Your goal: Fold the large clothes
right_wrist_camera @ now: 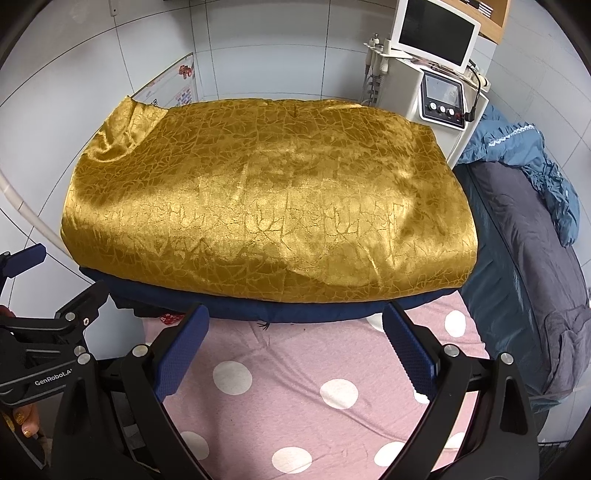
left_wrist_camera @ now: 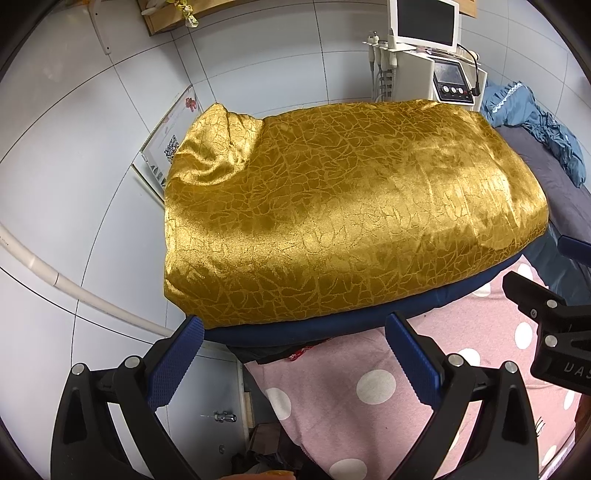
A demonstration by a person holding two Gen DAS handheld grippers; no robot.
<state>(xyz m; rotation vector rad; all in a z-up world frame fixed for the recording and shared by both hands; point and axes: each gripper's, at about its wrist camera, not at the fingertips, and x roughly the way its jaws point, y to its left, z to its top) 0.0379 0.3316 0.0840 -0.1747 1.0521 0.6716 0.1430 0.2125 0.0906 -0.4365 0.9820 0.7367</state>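
Gold cloth point(left_wrist_camera: 332, 206) untouched; both tongs point(left_wrist_camera: 291, 354) point(right_wrist_camera: 295, 350) gape wide, holding nothing

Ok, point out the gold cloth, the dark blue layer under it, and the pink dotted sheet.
gold cloth point(right_wrist_camera: 273, 206), right wrist view, middle of its top face.
dark blue layer point(right_wrist_camera: 295, 314), right wrist view, near edge showing below the gold.
pink dotted sheet point(right_wrist_camera: 288, 354), right wrist view, bare pink between dots.

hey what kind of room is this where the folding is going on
Probably a beauty or therapy treatment room, though that is a guess. A wheeled machine with a screen and dials stands by a tiled wall, beside a narrow bed with a pink dotted sheet and a gold cloth.
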